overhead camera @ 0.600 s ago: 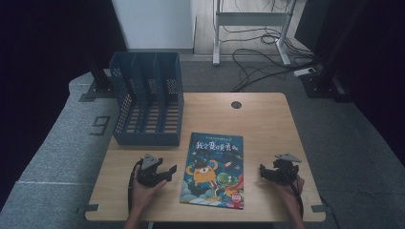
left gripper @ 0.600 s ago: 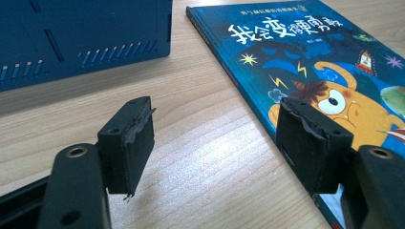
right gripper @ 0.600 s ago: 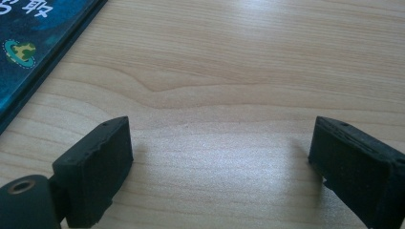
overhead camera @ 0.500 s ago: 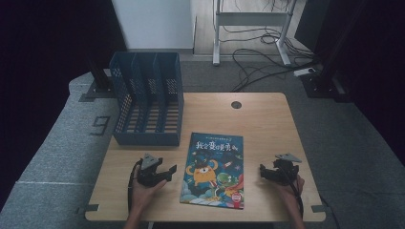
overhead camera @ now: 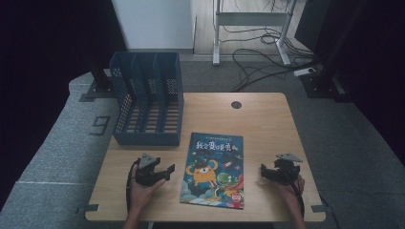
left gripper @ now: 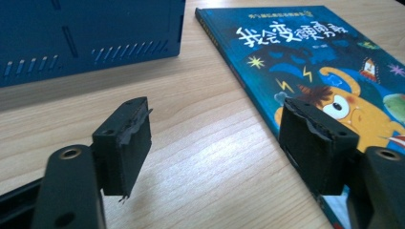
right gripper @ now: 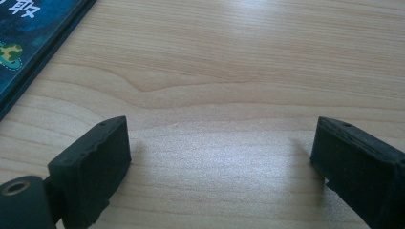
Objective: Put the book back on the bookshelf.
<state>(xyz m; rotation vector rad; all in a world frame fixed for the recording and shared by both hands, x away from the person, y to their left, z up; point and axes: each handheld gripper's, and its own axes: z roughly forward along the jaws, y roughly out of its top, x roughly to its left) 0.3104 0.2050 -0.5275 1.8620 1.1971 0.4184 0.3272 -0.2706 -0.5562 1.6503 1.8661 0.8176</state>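
Note:
A blue picture book (overhead camera: 214, 169) with a cartoon monster on its cover lies flat near the table's front edge. It also appears in the left gripper view as the book (left gripper: 305, 62) and at the top left of the right gripper view as the book's corner (right gripper: 28, 43). My left gripper (overhead camera: 167, 170) rests on the wood just left of the book, open, nothing between its jaws (left gripper: 215, 148). To the book's right, my right gripper (overhead camera: 264, 172) sits low over bare wood, open and holding nothing (right gripper: 219, 162).
A dark blue slotted file rack (overhead camera: 145, 102) stands at the table's back left, its wall (left gripper: 86, 33) close ahead of the left gripper. A round cable hole (overhead camera: 236, 104) sits near the far edge. Cables and a desk frame lie on the floor beyond.

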